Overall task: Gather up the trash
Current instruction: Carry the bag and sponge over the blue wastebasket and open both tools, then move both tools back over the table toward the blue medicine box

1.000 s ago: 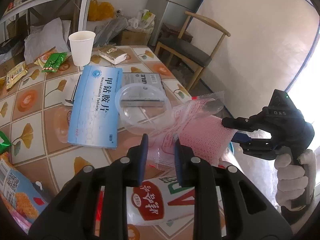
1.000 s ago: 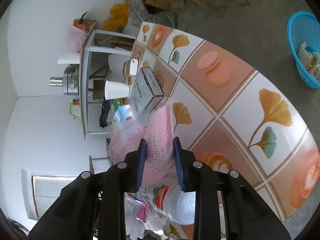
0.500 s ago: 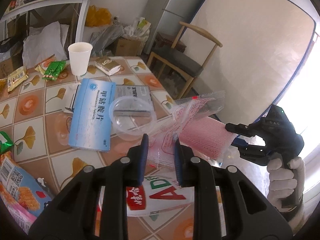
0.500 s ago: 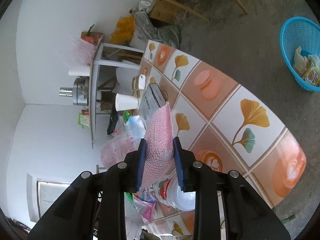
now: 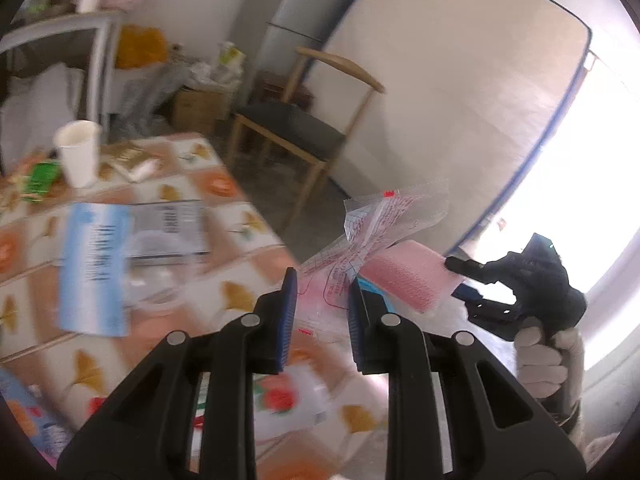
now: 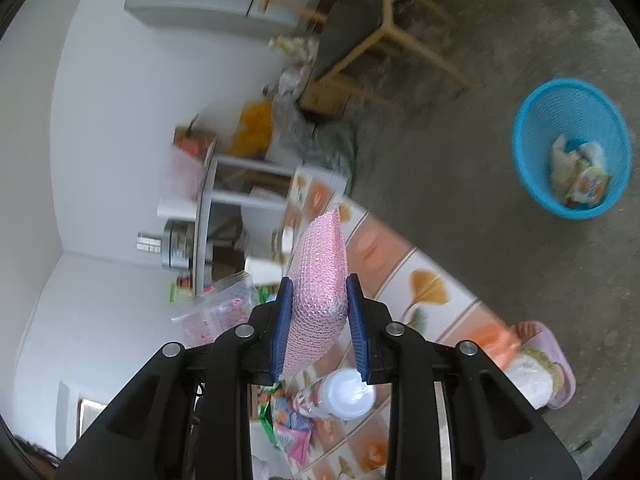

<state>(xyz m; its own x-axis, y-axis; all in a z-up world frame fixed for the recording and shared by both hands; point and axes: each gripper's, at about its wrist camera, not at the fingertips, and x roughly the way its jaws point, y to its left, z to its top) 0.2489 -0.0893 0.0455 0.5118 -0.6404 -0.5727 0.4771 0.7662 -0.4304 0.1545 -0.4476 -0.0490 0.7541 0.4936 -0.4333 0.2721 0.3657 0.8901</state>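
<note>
Between both sets of jaws, trash lifted off the counter (image 5: 248,216)

Right gripper (image 6: 320,320) clamps the pink scouring sponge (image 6: 318,276), left gripper (image 5: 322,312) pinches its clear printed bag (image 5: 360,248); carry both steadily over the blue basket (image 6: 528,168), then release

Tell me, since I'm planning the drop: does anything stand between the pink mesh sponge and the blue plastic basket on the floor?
Nothing visible does. Only bare concrete floor separates the pink mesh sponge from the blue plastic basket.

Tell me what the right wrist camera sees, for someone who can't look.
The right gripper is shut on a pink sponge above a tiled table. A blue basket holding wrappers sits on the grey floor, with a chair farther off.
</note>
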